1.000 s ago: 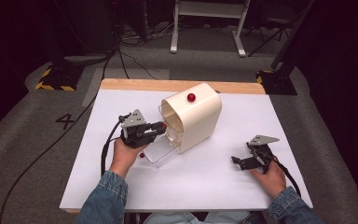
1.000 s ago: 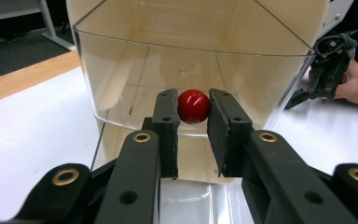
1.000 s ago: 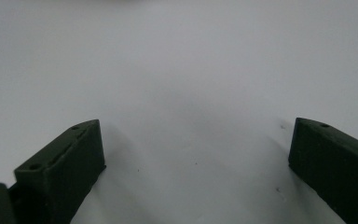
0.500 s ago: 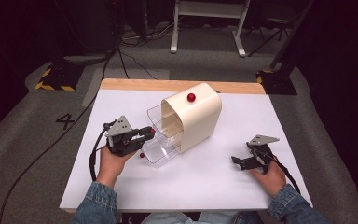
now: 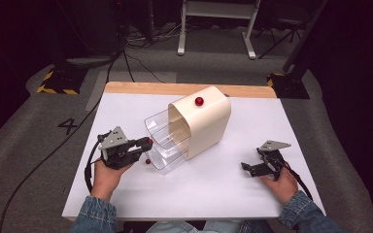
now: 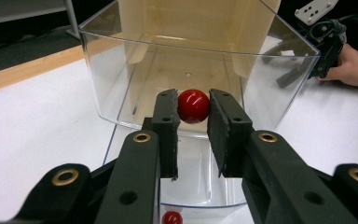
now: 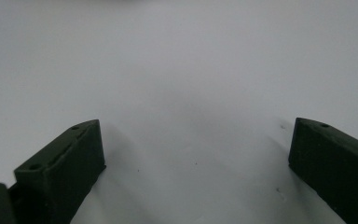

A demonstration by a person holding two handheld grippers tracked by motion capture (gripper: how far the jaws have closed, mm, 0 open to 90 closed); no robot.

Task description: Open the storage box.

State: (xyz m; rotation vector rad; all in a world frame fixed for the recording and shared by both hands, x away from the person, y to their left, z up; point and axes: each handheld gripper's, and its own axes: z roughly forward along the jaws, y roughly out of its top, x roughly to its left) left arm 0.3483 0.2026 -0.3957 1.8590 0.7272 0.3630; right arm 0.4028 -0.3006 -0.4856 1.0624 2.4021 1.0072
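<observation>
Two clear drawers stand pulled out of the cream cabinet in the middle of the white worktop, and I am working the upper drawer by its knob. The cabinet lies angled, its open face turned toward my left hand, with a spare red knob on its top side. Below the upper drawer, the lower drawer juts out too, its own little red knob at the bottom edge of the left gripper view.

My left tongs sit level at the drawer front, narrowed down onto the upper drawer's red knob, one pad on each side of the ball. My right tongs rest on the worktop well off to the right of the cabinet, jaws wide, nothing between them.

My worry from here: the knob is a small glossy ball, and I judge it could squirt out of the flat pads if I pull off-axis. With the right tongs not bracing the cabinet, a hard tug may drag the whole light box across the worktop. Pull too far and the drawer could come out of its slot and tip.
</observation>
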